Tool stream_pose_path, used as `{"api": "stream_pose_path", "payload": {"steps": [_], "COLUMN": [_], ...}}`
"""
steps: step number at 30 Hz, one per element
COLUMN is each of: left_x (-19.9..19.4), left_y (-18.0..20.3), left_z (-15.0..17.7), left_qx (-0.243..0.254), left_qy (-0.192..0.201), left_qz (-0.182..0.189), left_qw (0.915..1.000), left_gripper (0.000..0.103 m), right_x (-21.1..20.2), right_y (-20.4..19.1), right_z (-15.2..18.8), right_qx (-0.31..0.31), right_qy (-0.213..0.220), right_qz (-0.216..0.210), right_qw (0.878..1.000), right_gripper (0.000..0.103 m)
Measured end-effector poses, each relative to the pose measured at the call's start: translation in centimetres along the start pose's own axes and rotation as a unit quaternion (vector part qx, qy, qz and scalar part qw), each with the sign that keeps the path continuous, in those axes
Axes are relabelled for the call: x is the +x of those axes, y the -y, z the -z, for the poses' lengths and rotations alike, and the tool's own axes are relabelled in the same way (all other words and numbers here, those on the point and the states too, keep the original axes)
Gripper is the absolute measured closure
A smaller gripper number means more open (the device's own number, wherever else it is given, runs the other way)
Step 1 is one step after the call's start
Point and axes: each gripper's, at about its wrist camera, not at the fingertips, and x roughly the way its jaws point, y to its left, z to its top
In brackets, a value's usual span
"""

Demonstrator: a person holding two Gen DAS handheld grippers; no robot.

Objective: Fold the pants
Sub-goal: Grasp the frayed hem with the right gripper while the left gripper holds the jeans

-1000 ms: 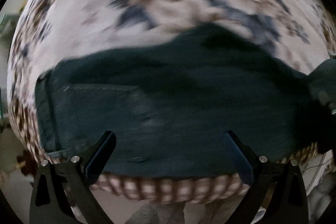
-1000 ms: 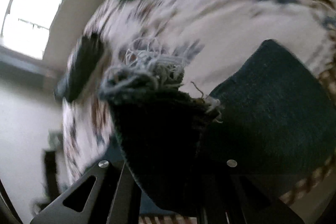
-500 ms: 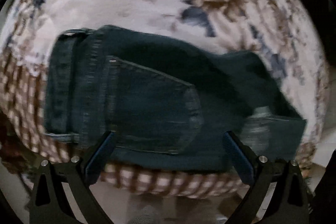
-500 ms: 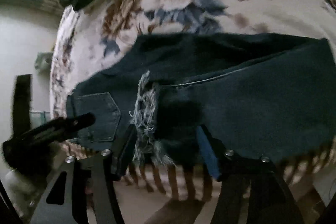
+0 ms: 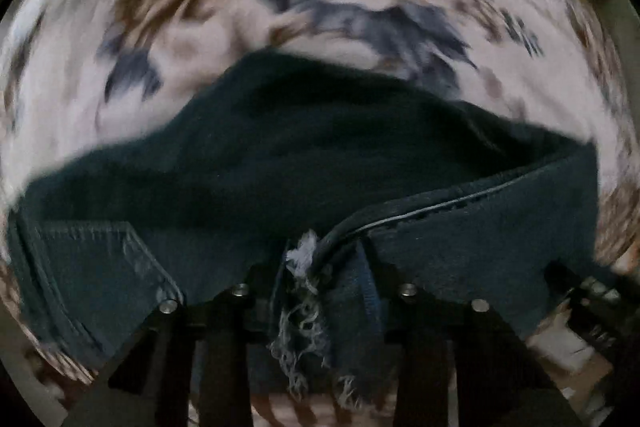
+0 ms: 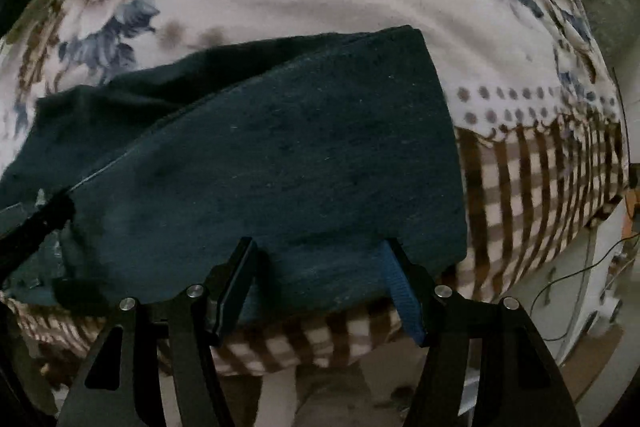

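Left gripper (image 5: 320, 291) pinches the pants (image 5: 320, 155) (frayed hem); right gripper (image 6: 320, 287) gapes wide.

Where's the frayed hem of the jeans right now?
In the left wrist view the frayed hem sits bottom centre, pinched in the left gripper, over the jeans near their back pocket.

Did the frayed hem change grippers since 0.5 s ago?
Yes. The frayed hem now sits pinched in the left gripper, beside the back pocket; the right gripper is open over the jeans.
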Motion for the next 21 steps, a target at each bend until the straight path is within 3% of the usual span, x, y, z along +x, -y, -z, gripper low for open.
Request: {"api": "stream_pose_path", "payload": {"steps": [1,6,11,17,21], "left_x": [0.1,-1.3,-2.6,-0.3,-0.6], "left_y": [0.3,-0.6,-1.6,-2.4,-4.0], "left_z": [0.0,-1.3,-3.1,-4.8,-4.2], "left_qx": [0.007,-0.016,-0.028,-0.042,-0.081], "left_qy": [0.002,0.032,0.061,0.051,0.048], "left_qz": [-0.004,-0.001,-0.017,-0.017,0.012], "left_qw": [1.0000,0.9993,0.9976,0.9977,0.9955], "left_gripper": [0.094,0.097,0.097,0.097,0.084], "right_x": [0.3,0.8,0.3,-0.3,0.0], "right_y": [-0.4,-1.3,-1.1,-1.6,-3.0], "right_z": [-0.3,-1.0,-1.3,-2.2,-3.2], "right_qx": [-0.005,-0.012,-0.011,-0.019,-0.024], "right_qy": [0.000,0.002,0.003,-0.002,-0.005], "right_qz": [0.005,0.002,-0.015,-0.019,-0.033], "right_qw": [1.000,1.000,1.000,1.000,0.999], "right_gripper": [0.037,0.037,0.037,0.037,0.037]}}
